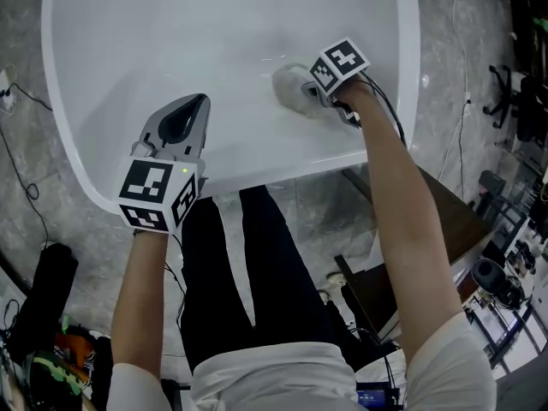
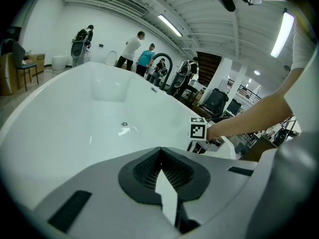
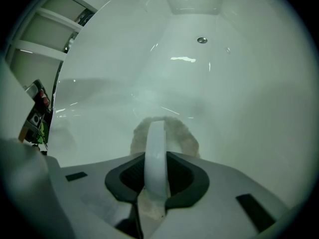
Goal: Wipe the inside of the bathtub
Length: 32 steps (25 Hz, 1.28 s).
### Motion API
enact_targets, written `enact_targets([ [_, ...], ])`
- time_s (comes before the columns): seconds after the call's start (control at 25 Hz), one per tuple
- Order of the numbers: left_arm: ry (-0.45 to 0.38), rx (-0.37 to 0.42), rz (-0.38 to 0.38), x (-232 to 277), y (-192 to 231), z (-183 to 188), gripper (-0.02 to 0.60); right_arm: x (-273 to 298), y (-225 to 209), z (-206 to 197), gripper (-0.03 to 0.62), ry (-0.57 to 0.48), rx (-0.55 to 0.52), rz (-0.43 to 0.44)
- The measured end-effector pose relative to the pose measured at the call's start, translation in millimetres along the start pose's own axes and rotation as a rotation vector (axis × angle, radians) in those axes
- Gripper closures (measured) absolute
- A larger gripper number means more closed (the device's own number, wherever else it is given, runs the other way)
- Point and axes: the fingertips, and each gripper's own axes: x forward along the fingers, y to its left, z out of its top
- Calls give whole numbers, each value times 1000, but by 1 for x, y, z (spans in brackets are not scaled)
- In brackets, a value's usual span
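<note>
One white bathtub [image 1: 128,75] fills the head view's upper half; inside it, at 12 o'clock, one grey round pad [image 1: 289,88] touches the inner wall; the right gripper [image 1: 310,92] pinches its white handle [image 3: 154,153]; one drain [image 3: 202,40] lies beyond; the left gripper [image 1: 199,103], jaws pressed together on nothing, hovers over the near rim at 9 o'clock.

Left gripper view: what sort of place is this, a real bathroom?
Likely not; it looks like a big workshop or lab hall. The bathtub stands free on an open floor, strip lights run along a high ceiling, and people stand among equipment behind it.
</note>
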Motion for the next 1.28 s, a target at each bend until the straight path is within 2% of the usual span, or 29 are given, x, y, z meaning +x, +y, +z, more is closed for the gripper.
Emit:
enact_targets([
  [0.44, -14, -16, 35, -18, 18, 1, 575, 16, 55, 31, 500, -29, -35, 87],
  [1.28, -51, -88, 130, -96, 81, -27, 575, 58, 234, 110, 500, -104, -174, 253],
])
